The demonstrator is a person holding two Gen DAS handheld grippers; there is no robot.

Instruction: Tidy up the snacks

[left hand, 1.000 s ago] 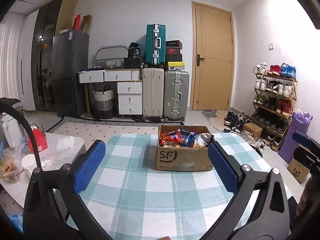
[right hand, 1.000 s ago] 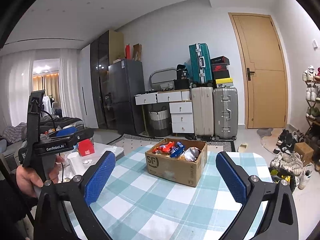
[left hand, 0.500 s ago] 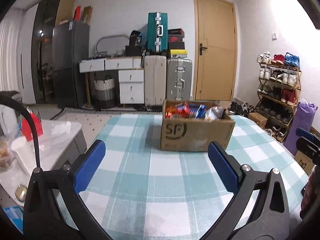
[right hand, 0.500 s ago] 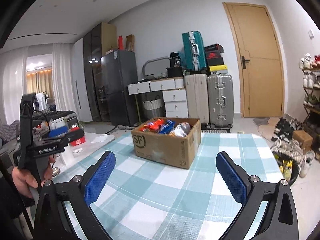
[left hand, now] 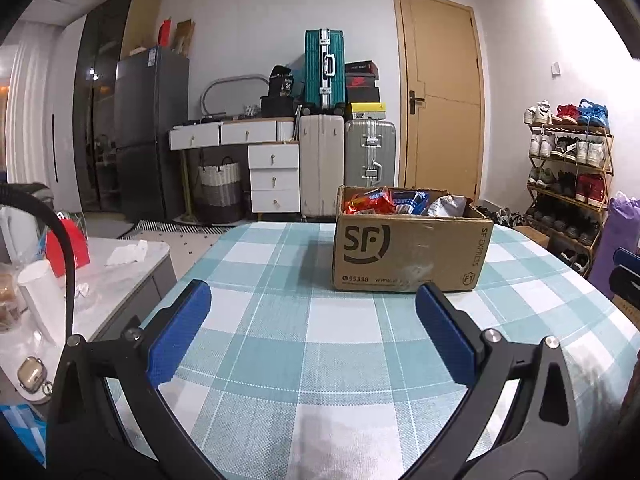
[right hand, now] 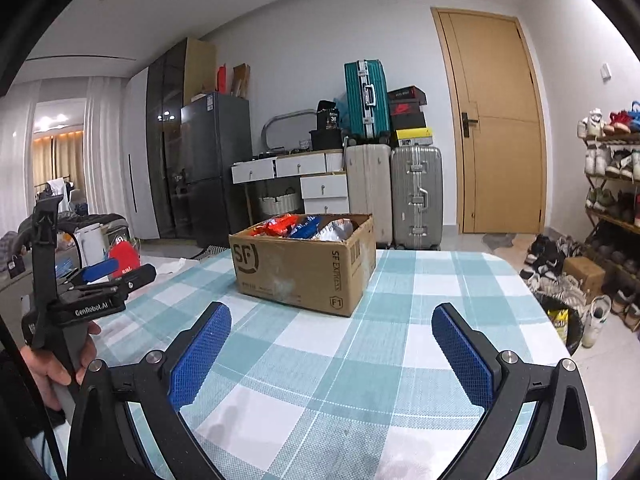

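Note:
A brown SF cardboard box (left hand: pixel 408 256) (right hand: pixel 304 270) stands on the teal checked tablecloth (left hand: pixel 304 344) (right hand: pixel 320 364), filled with snack packets (left hand: pixel 400 201) (right hand: pixel 304 225) in red, blue and silver. My left gripper (left hand: pixel 312 338) hovers low over the cloth, short of the box, open with nothing between its blue pads. My right gripper (right hand: pixel 332 354) is also open and empty, nearer the table's front, with the box ahead to the left. In the right wrist view a hand holds the left gripper's body (right hand: pixel 86 300) at the left edge.
A low side table (left hand: pixel 104 276) with a white cup, a red box and clutter stands left of the checked table. Behind are suitcases (left hand: pixel 344 160), a white drawer desk, a dark fridge and a wooden door. A shoe rack (left hand: pixel 568 176) and shoes fill the floor at right.
Both grippers have dropped lower and moved closer to the box, which now looks larger and is seen more from the side. Both stayed open.

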